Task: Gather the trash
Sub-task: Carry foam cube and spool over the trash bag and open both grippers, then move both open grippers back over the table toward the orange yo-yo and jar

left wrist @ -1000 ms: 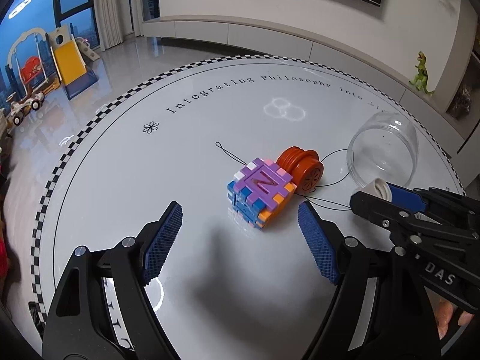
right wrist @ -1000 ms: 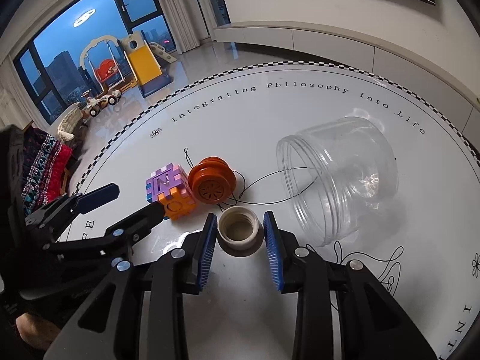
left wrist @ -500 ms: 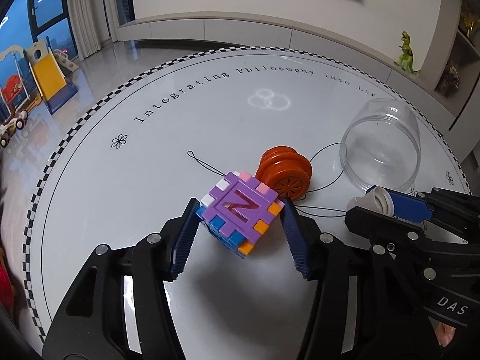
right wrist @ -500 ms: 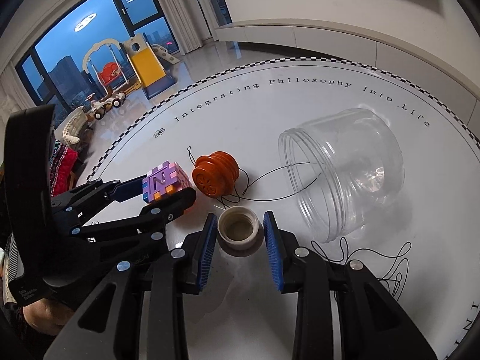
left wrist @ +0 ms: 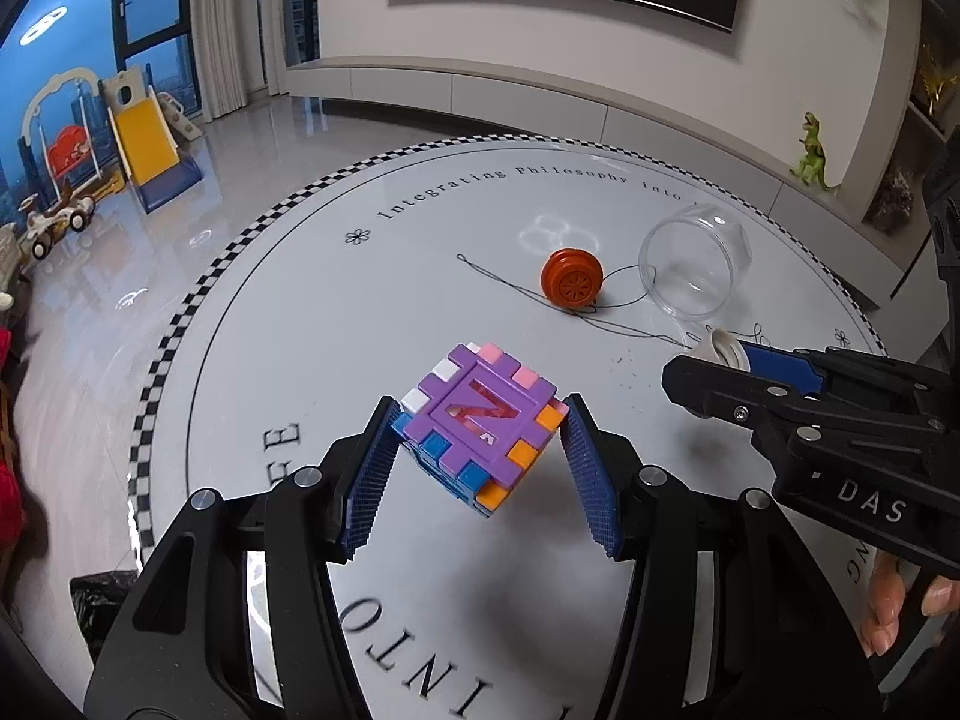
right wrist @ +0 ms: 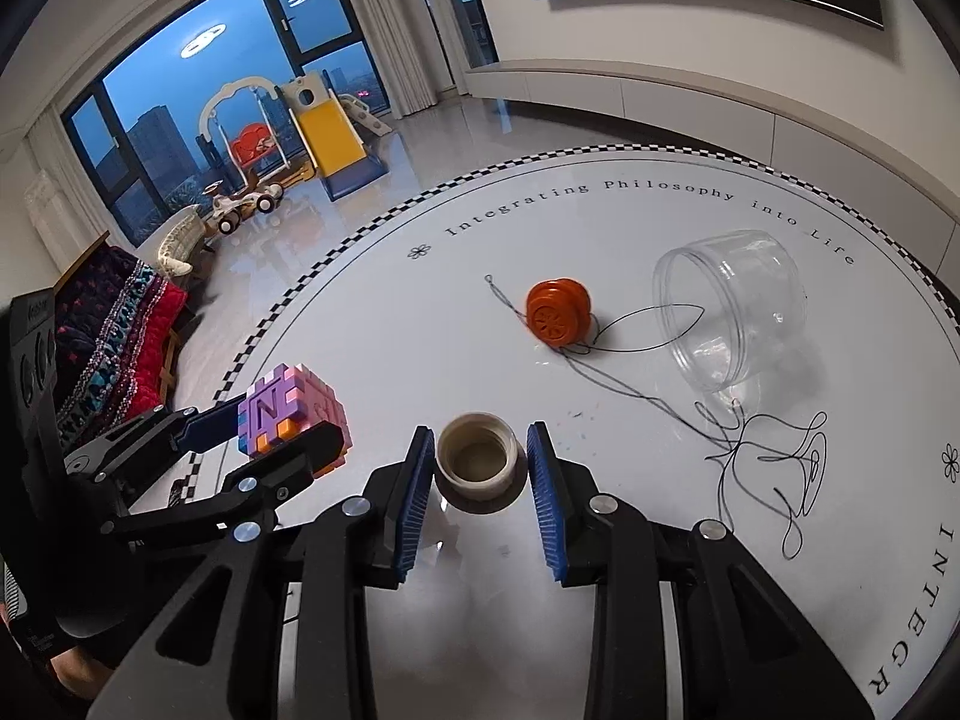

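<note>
The left gripper (left wrist: 480,450) is clenched on the block cube (left wrist: 480,420) corner-wise (it could twist loose); the right gripper (right wrist: 480,468) grasps the cap (right wrist: 477,459) near the tabletop's (right wrist: 420,330) front edge.

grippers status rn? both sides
Left gripper: closed on the purple block cube, lifted off the table.
Right gripper: closed on the small beige cap.

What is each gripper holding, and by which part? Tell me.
Left gripper: cube, pinched at opposite side faces. Right gripper: cap, gripped across its rim.
</note>
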Available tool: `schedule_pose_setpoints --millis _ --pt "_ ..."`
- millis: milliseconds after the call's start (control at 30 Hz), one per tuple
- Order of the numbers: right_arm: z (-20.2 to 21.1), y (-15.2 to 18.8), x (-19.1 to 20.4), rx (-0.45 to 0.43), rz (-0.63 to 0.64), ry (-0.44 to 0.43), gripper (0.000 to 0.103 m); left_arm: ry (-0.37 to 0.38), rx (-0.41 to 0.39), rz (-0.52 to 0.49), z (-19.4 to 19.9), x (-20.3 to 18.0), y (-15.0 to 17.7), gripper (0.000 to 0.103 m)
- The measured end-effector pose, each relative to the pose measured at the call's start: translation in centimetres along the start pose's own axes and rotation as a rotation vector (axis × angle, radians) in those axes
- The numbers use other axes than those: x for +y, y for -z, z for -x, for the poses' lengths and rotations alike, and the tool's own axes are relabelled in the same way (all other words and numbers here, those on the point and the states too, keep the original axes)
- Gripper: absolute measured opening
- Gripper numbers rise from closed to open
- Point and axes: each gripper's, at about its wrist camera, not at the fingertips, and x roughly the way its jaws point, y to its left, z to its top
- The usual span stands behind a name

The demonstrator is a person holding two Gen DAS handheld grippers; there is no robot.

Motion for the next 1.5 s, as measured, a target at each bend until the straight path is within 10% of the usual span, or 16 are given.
schedule_pose_setpoints --millis 1167,1267,1500 --pt "-0.8 12.8 35.1 0.189 0.483 -0.403 0.034 -0.477 -0.021 0.559 19.1 24.1 24.6 0.055" --pt "-1.7 12.8 37.8 0.194 0.526 -0.384 0.062 -0.603 -0.015 0.577 19.8 25.0 25.2 0.097" --pt "-1.6 12.6 38.9 0.159 0.541 -0.378 0.063 -0.603 -0.043 0.623 21.0 25.8 26.0 0.097"
